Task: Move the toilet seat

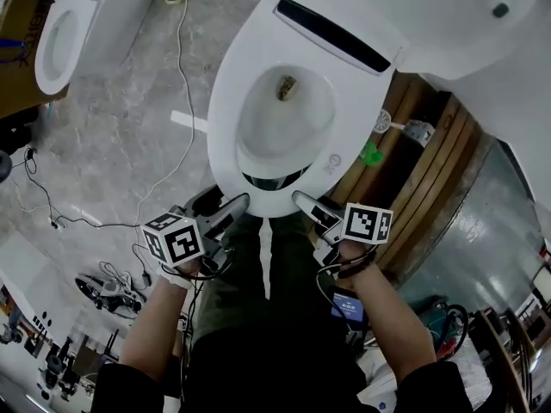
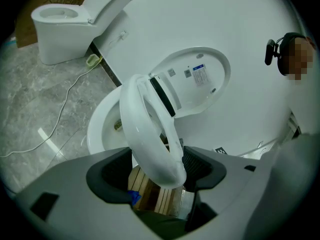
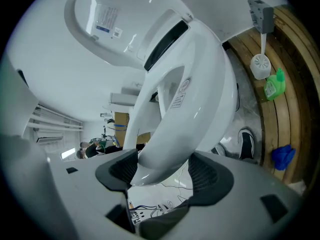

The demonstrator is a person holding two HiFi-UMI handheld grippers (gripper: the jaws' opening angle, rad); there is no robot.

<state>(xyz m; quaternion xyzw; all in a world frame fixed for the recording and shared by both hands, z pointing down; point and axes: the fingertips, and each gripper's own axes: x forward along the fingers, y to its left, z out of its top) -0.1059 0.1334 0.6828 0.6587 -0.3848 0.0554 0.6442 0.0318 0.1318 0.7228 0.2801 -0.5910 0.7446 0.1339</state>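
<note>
The white toilet seat point(image 1: 225, 101) is a ring over the bowl point(image 1: 288, 110), with the lid point(image 2: 200, 79) standing open behind it. The ring is lifted at its front and tilts up in both gripper views. My left gripper point(image 1: 234, 205) is shut on the front rim of the seat point(image 2: 150, 129), left of centre; in the left gripper view the rim fills the gap between the left gripper's point(image 2: 157, 171) pads. My right gripper point(image 1: 303, 201) holds the same front rim of the seat point(image 3: 185, 109), right of centre, which is wedged between the right gripper's point(image 3: 162, 171) pads.
A second toilet point(image 1: 60, 33) stands at the far left on the marble floor, and a white cable point(image 1: 181, 76) trails between the two. On the right is a wooden slatted platform point(image 1: 422, 179) with a green bottle point(image 3: 274, 84) and a blue cloth point(image 3: 282, 156). My legs are right under the grippers.
</note>
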